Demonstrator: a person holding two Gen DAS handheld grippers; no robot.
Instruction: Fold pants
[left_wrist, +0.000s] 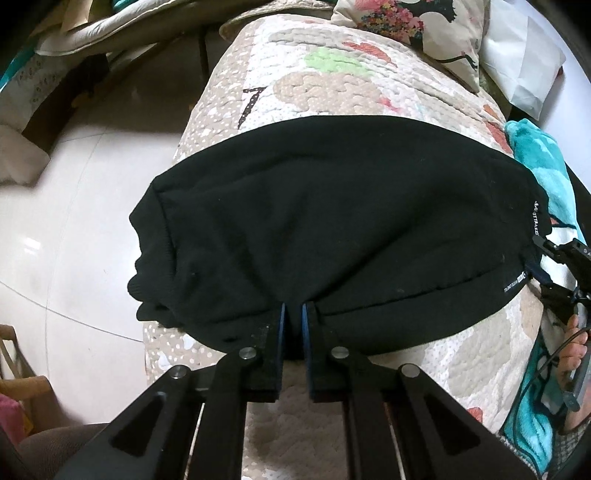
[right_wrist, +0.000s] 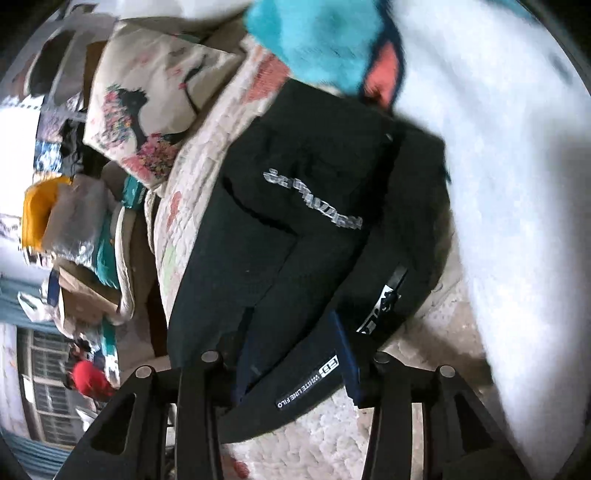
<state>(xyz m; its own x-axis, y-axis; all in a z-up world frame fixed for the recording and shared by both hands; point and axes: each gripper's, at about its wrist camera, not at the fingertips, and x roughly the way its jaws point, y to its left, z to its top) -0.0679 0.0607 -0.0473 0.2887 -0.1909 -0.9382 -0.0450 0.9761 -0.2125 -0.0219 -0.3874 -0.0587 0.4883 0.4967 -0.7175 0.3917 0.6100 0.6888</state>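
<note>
Black pants (left_wrist: 332, 206) lie folded across a quilted bed cover (left_wrist: 314, 85), with white lettering along their right end. My left gripper (left_wrist: 294, 310) is at the pants' near edge, its blue pads pinched onto a bit of the black cloth. My right gripper (left_wrist: 539, 267) shows at the right end of the pants, held by a hand (left_wrist: 572, 350). In the blurred right wrist view the right gripper (right_wrist: 295, 326) stands open. The labelled end of the pants (right_wrist: 295, 221) lies loose between its fingers (right_wrist: 343, 343).
A patterned pillow (left_wrist: 424, 33) lies at the far end of the bed, and a teal fleece blanket (left_wrist: 535, 158) runs along the right side. White tiled floor (left_wrist: 74, 206) drops away to the left. Piled bedding and boxes (right_wrist: 81, 258) stand beyond the bed.
</note>
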